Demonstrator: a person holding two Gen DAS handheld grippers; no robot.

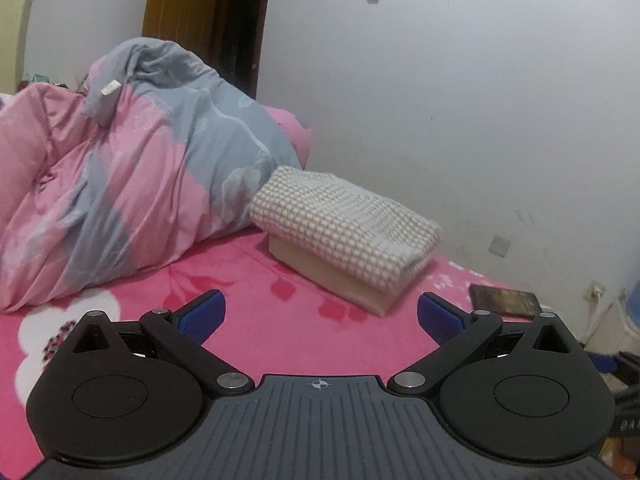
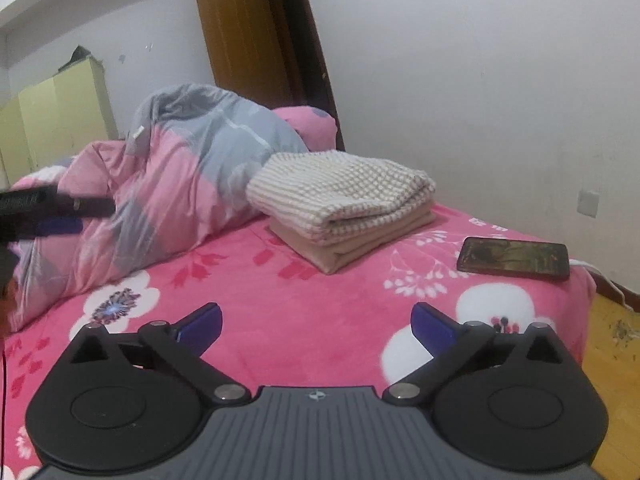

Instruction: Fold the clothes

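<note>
Hovering above the pink flowered bedspread [image 2: 304,320], the right gripper [image 2: 316,322] has its blue fingers [image 2: 432,326] spread wide with nothing between them. The left gripper [image 1: 320,312] is likewise released and empty over the same bedspread [image 1: 256,320]. The task's clothes are folded and stacked: a checked knit garment [image 2: 344,188] lies on top of a beige folded garment [image 2: 344,246], the pile at 12 o'clock ahead of both grippers and well apart from them. In the left view the same knit garment [image 1: 340,224] covers the beige one [image 1: 332,276]. A pink and grey quilt [image 2: 180,184] is heaped at 10 o'clock, touching the pile. A phone [image 2: 514,258] lies flat at 2 o'clock, near the bed's edge.
</note>
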